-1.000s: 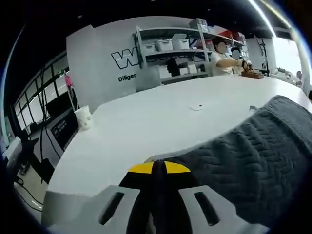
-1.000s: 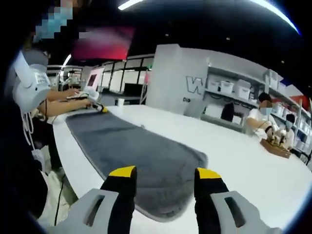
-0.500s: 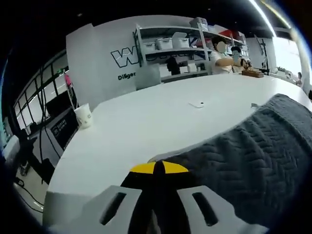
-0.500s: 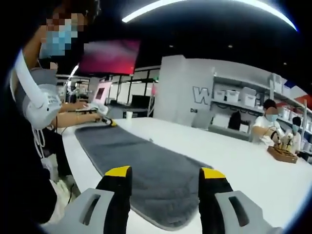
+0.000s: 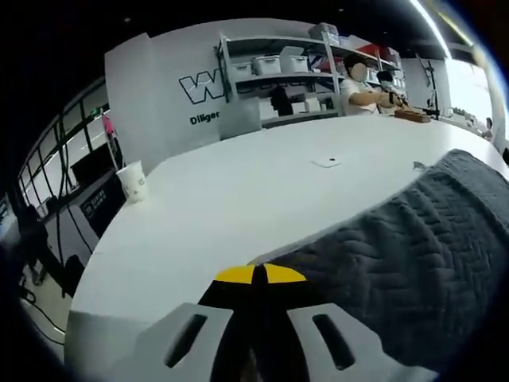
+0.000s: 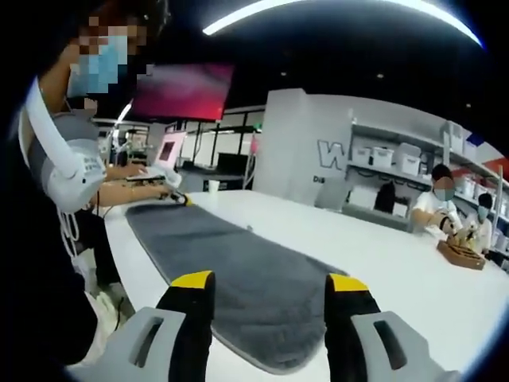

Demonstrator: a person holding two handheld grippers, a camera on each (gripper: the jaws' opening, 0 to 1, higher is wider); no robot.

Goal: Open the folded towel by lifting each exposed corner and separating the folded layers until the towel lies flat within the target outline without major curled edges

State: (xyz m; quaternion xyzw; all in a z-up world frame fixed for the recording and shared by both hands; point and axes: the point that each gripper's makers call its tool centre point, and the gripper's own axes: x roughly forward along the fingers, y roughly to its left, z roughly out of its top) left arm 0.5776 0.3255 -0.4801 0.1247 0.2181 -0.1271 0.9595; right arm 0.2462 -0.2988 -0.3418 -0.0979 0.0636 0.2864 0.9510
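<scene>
I have the left claw pinched on the towel corner to pin that end on the worktop, with the right claw wide and empty above the far end, ready to smooth it.

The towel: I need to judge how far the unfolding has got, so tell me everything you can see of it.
The towel is dark grey, plush, with a herringbone-like weave in the left gripper view. It lies as a long, narrow strip with rounded corners on the white table, apparently flat. The left hand-held gripper is shut on its far end; the right hand-held gripper hangs open over the near end, not touching. No outline is visible.
</scene>
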